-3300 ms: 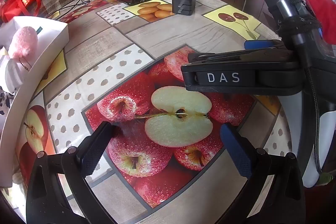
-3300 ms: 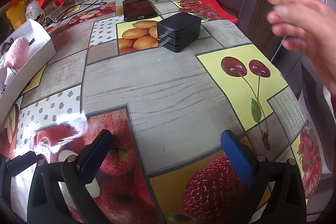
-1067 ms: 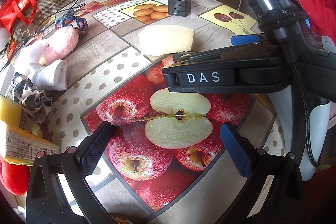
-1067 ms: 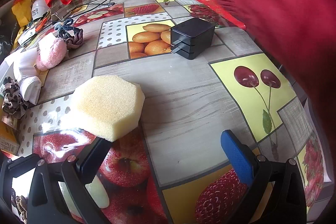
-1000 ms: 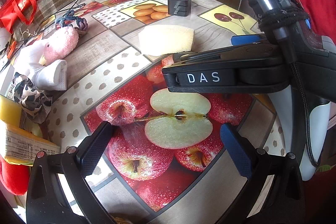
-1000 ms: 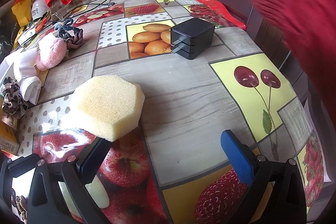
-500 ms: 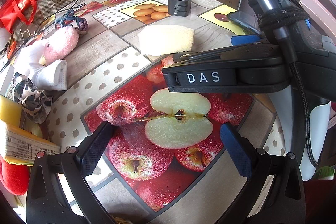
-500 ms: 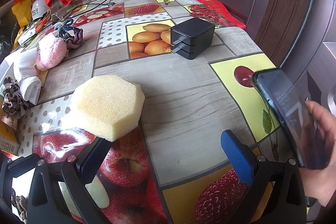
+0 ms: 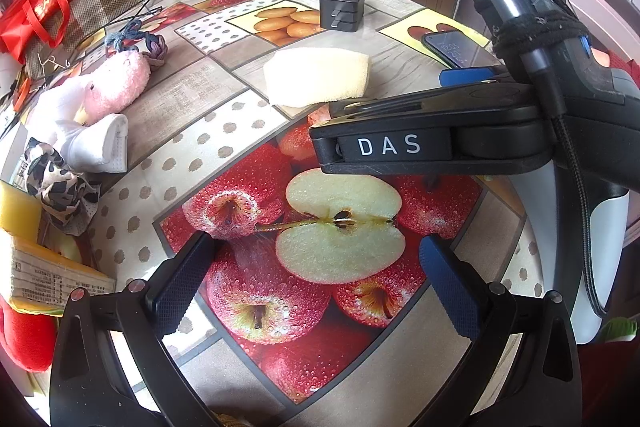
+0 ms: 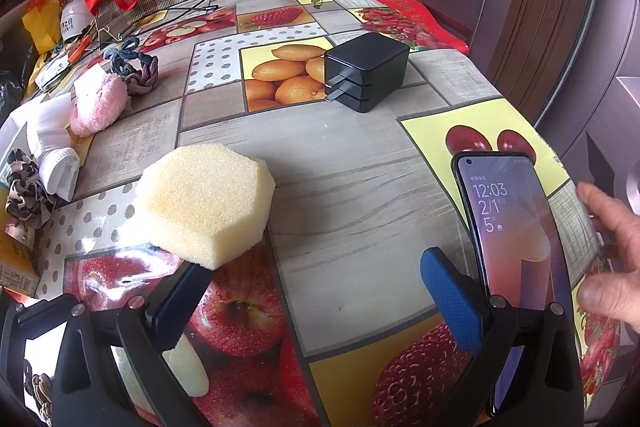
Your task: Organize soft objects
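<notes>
A: Both sets of jaws?
B: left gripper and right gripper are lying released, gripping nothing.
A: Sponge?
B: sponge is sitting on the bench, touching the right gripper's left fingertip.

White box gone from left; sponge, pink plush, socks appeared on table. Hand laid phone near right edge.

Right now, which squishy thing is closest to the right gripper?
The yellow sponge. It sits just ahead of the open right gripper, by its left finger. The pink plush, white sock and spotted scrunchie all lie farther off to the left.
</notes>
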The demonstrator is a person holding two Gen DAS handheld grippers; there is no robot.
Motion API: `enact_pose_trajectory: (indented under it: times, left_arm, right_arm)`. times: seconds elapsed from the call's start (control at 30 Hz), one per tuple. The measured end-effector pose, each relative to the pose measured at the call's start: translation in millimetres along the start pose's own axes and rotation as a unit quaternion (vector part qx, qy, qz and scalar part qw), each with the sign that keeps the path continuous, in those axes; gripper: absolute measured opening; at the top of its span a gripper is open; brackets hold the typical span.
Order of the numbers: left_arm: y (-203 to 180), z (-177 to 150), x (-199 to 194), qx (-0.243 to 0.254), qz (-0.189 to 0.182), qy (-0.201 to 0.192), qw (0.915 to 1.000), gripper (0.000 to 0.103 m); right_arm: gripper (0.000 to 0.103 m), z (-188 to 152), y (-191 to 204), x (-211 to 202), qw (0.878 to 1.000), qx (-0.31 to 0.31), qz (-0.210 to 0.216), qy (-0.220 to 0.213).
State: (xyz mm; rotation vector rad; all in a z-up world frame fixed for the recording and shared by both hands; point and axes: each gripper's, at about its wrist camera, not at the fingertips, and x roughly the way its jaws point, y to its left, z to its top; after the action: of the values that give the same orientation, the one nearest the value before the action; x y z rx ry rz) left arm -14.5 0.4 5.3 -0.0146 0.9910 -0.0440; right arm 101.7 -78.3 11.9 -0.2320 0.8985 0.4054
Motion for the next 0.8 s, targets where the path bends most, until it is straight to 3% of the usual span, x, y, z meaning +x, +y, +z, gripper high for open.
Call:
enact_pose_trajectory:
  times: [0.6, 0.7, 0.8]
  left_arm:
    - [0.7, 0.4, -0.4, -0.006, -0.005, -0.005, 1.0, 0.102]
    - [13.5, -6.1, -16.9, -0.044, -0.026, -0.031, 0.9982, 0.102]
    - [34.3, -16.6, -39.6, -0.1, -0.046, -0.073, 0.9912, 0.102]
  right_arm:
    - [0.103, -0.6, -0.7, -0.9, 1.0, 0.0, 0.0, 0.002]
    - [0.103, -0.6, -0.7, -0.7, 1.0, 0.0, 0.0, 0.001]
    - [0.103, -0.7, -0.6, -0.7, 1.0, 0.0, 0.0, 0.001]
